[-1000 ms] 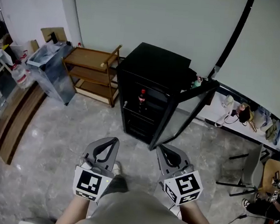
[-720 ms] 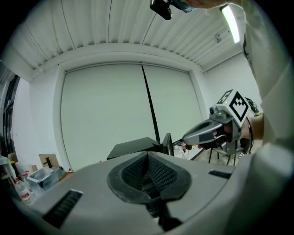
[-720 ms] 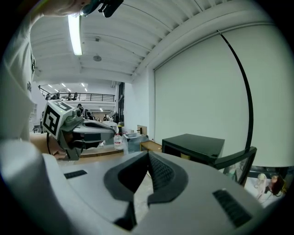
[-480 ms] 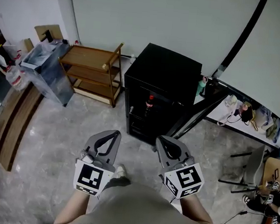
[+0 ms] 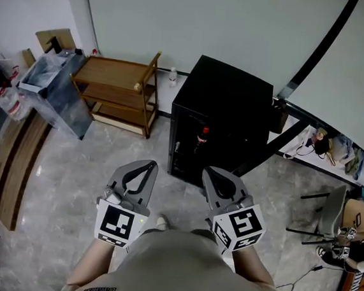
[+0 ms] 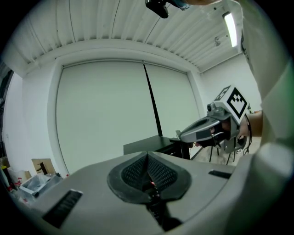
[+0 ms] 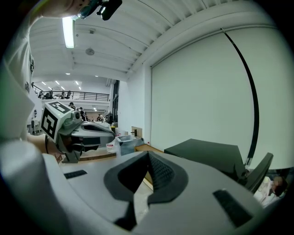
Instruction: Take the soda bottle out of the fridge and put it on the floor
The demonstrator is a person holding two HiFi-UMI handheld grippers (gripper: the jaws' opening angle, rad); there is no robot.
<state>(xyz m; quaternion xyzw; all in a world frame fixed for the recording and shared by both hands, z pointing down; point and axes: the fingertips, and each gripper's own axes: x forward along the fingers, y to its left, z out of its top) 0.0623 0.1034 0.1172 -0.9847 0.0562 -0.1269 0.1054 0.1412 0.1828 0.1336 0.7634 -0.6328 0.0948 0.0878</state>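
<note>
A clear plastic bin (image 5: pixel 52 86) stands at the left edge of the floor; what it holds cannot be made out. Just to its right, a wooden shelf cart (image 5: pixel 118 91) stands along the back edge of the floor, against the wall. A small white bottle (image 5: pixel 172 77) stands at that same edge, between the cart and the fridge.

Nearer the person, the left gripper (image 5: pixel 148 165) is held above the floor, pointing toward the fridge. Its jaws are pressed together with nothing between them.

The black fridge (image 5: pixel 228 98) stands at the middle of the back edge of the floor. The soda bottle (image 5: pixel 202 137) is inside it, upright on an upper shelf toward the left side of the opening. It is dark with a red cap and stands well apart from both grippers.

The right gripper (image 5: pixel 213 172) is held beside the left one, in front of the fridge opening. Its jaws are also closed and empty. The fridge door (image 5: pixel 271 150) stands swung open to the right.

Past the door, a table (image 5: pixel 324 169) runs along the right edge of the floor. It carries small things too small to tell apart, and a chair (image 5: pixel 329 210) stands in front of it
</note>
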